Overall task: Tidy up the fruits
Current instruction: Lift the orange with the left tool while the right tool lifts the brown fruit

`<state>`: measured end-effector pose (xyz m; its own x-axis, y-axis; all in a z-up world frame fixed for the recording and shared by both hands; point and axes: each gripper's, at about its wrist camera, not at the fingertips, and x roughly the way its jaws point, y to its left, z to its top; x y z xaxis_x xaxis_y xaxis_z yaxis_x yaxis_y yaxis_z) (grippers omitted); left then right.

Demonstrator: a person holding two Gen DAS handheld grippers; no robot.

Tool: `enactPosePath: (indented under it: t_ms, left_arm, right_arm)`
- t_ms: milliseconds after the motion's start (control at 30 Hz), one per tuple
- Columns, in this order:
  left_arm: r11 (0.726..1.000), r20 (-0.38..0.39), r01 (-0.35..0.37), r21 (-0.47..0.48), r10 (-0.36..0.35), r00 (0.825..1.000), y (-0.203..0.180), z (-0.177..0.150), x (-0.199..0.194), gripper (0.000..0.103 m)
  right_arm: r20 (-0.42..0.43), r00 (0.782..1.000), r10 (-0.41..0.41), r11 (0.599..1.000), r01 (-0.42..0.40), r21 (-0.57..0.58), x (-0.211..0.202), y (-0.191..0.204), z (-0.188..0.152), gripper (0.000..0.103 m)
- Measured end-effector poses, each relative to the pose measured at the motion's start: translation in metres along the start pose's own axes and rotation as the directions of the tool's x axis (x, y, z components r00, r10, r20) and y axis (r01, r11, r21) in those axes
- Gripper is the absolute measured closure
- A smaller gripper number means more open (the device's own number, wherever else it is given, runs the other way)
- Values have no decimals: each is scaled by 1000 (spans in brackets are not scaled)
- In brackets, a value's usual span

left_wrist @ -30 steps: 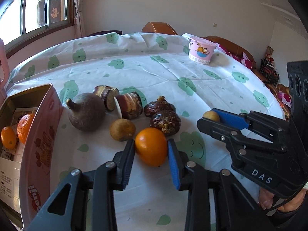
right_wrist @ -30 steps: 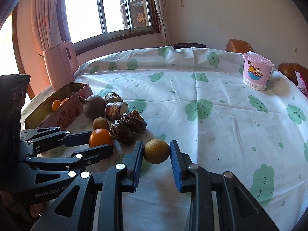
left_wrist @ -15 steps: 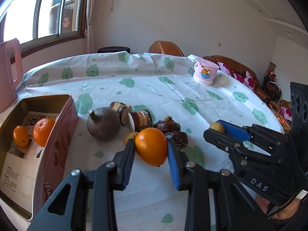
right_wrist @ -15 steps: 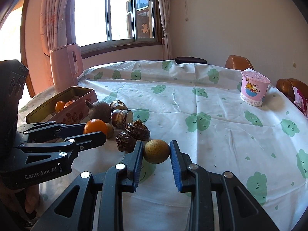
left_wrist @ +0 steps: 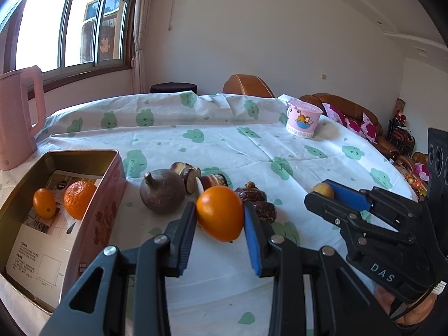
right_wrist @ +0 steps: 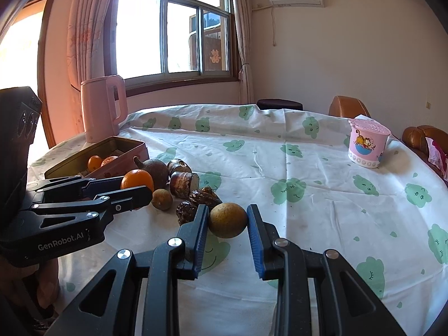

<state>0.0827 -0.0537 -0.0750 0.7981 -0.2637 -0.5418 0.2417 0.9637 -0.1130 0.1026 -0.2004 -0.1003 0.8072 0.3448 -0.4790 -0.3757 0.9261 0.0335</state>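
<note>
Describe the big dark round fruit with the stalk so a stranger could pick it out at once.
Start at the open pink tin on the table's window side. Just beside its long wall sits the dark round fruit, at the near end of the loose pile on the cloud-print cloth. It is the largest piece there, dull purple-brown, with a stubby stalk pointing up, unlike the wrinkled brown pieces nearby.

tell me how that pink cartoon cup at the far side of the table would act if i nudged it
The pink cup stands upright on a base narrower than its rim, so a push high up would probably tip it. It looks like thin plastic, likely light, so a low nudge should slide it over the tablecloth. Tipped onto its round side, it would likely roll in a curve.
</note>
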Motion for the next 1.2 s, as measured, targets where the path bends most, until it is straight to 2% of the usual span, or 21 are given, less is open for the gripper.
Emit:
enactPosePath:
  t_ms: [1200]
  left_arm:
    - [997,121,-72,29,68,990,-6,-3,-21,68]
  right_arm:
    - [112,994,-13,1000,14,-13,-16,1,-3,73]
